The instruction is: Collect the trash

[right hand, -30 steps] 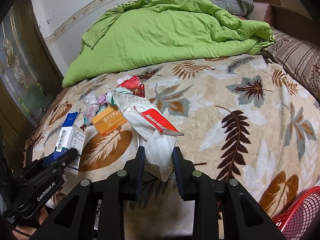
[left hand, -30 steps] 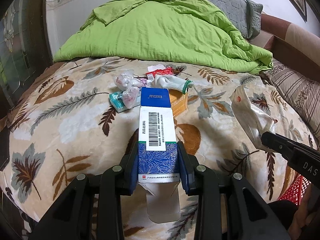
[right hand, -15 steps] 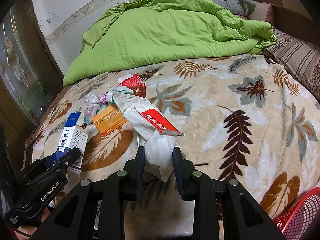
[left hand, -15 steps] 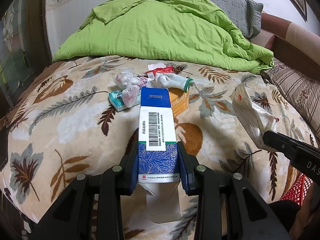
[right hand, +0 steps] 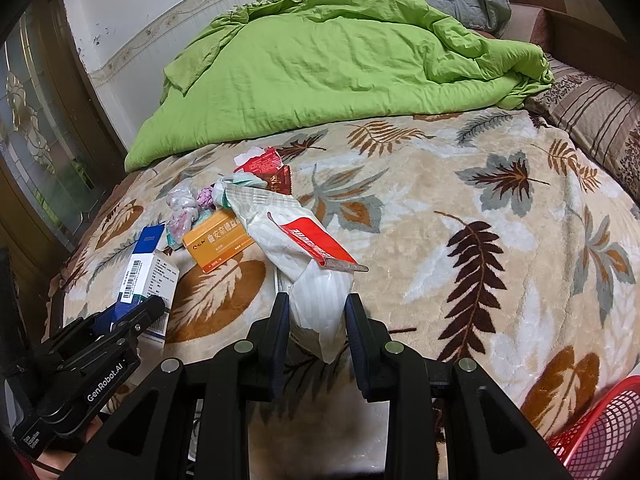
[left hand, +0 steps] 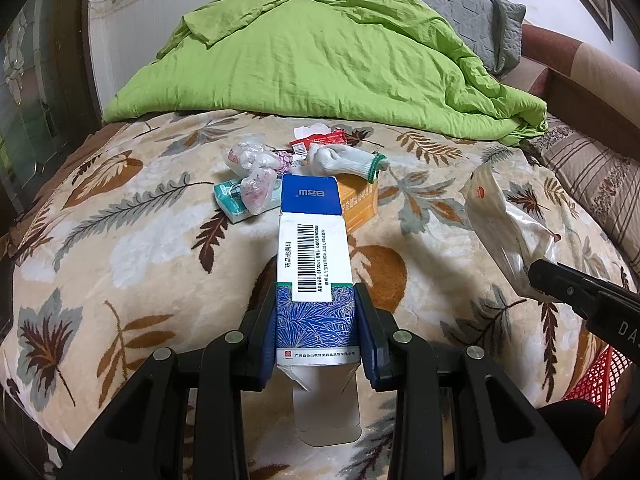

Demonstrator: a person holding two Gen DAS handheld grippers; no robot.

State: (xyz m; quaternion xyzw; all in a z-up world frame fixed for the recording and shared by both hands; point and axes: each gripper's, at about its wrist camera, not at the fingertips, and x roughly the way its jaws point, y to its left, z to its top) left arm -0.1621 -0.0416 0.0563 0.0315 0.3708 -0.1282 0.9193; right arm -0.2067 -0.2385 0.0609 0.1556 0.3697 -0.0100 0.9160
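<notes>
The left gripper (left hand: pixel 318 332) is clamped on a blue-and-white medicine carton (left hand: pixel 314 256), its torn bottom flap hanging below the jaws. The right gripper (right hand: pixel 316 328) pinches a crumpled white plastic wrapper with a red strip (right hand: pixel 308 256). Both pieces look ready for the red mesh basket (right hand: pixel 600 436), low to the right of the right gripper; carry each clear of the bed's edge before letting go. Ahead of both grippers, an orange box (right hand: pixel 218 242) and a white glove (left hand: pixel 344 158) lie on the leaf-print blanket (right hand: pixel 460 248).

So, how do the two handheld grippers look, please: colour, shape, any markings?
Both are black plastic with silver screw heads. The left gripper has blue pads on its fingers; its body reads "GenRobot.AI" in white. The right gripper has dark pads, and white letters "DAS" on its side.
</notes>
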